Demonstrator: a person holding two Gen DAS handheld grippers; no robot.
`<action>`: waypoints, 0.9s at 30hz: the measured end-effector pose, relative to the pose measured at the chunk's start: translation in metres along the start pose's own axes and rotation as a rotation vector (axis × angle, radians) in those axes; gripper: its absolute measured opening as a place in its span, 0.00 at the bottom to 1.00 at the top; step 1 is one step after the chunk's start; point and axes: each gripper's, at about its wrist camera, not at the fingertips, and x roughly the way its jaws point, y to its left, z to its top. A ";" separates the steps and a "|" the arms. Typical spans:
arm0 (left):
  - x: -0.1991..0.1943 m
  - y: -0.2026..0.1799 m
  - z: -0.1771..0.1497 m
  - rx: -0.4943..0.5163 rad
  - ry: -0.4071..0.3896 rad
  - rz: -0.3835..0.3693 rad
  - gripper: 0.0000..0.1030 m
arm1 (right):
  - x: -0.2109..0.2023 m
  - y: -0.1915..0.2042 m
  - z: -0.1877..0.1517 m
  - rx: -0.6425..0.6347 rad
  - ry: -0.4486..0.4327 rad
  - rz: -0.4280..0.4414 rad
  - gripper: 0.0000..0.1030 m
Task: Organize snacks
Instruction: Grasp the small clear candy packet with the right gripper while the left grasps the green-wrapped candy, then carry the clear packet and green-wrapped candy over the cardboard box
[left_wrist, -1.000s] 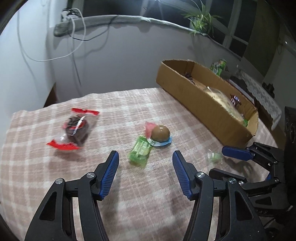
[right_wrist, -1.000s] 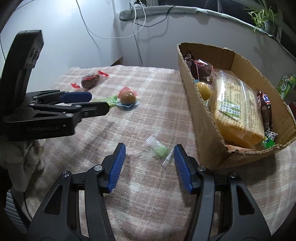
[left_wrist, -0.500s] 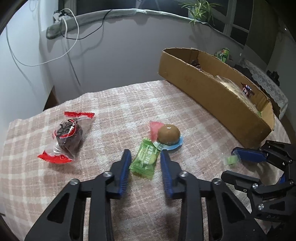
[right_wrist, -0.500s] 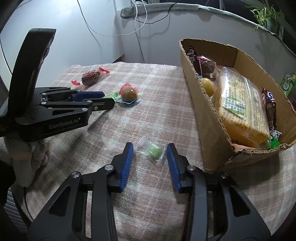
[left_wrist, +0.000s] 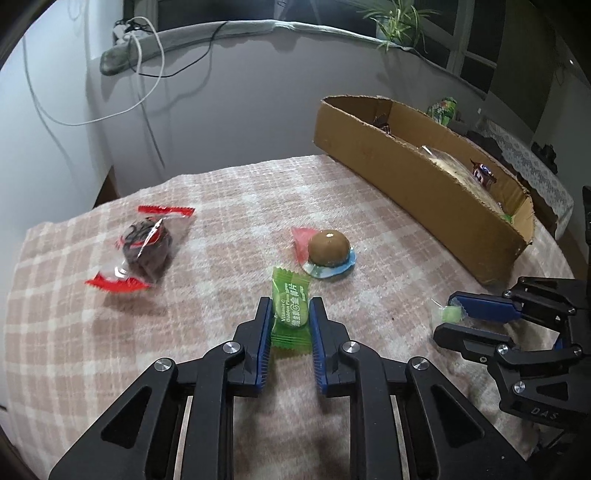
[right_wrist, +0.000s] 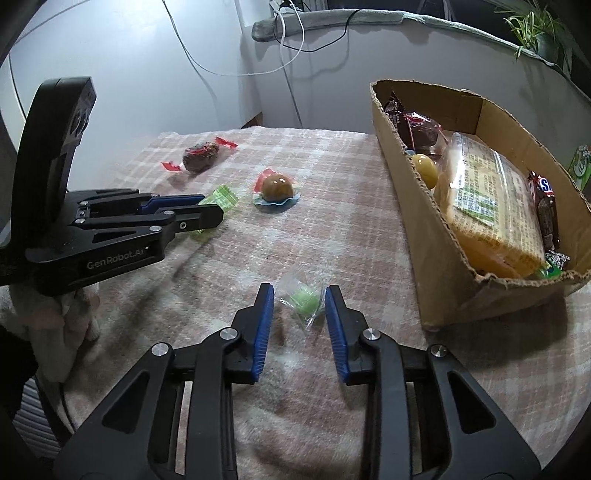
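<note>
My left gripper (left_wrist: 290, 306) is shut on a green candy packet (left_wrist: 290, 291) that lies on the plaid tablecloth; both blue pads press its sides. In the right wrist view the left gripper (right_wrist: 212, 208) shows at the left with the same green candy packet (right_wrist: 221, 195) at its tips. My right gripper (right_wrist: 299, 291) is closing around a small green sweet in clear wrap (right_wrist: 303, 301); a gap shows at the left pad. A cardboard box (right_wrist: 417, 206) stands to the right, holding a cracker pack (right_wrist: 487, 199) and other snacks.
A brown jelly on a blue wrapper (left_wrist: 328, 247) sits just beyond the green packet. A chocolate cake in red-ended wrap (left_wrist: 146, 251) lies at the far left. The cardboard box (left_wrist: 424, 181) lines the right side. Behind the table a wall with cables rises.
Both pairs of jaws have narrowed. The left ones went from wide apart to pressed on the green packet. The right ones drew in around the small sweet.
</note>
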 end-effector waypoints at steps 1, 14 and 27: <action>-0.002 0.000 -0.001 -0.006 -0.004 -0.001 0.18 | -0.002 0.000 -0.001 0.001 -0.004 0.004 0.29; -0.046 -0.015 -0.003 -0.037 -0.090 -0.043 0.18 | -0.051 -0.007 -0.002 0.013 -0.090 0.021 0.29; -0.064 -0.053 0.015 0.000 -0.152 -0.078 0.18 | -0.092 -0.033 0.008 0.012 -0.161 -0.010 0.29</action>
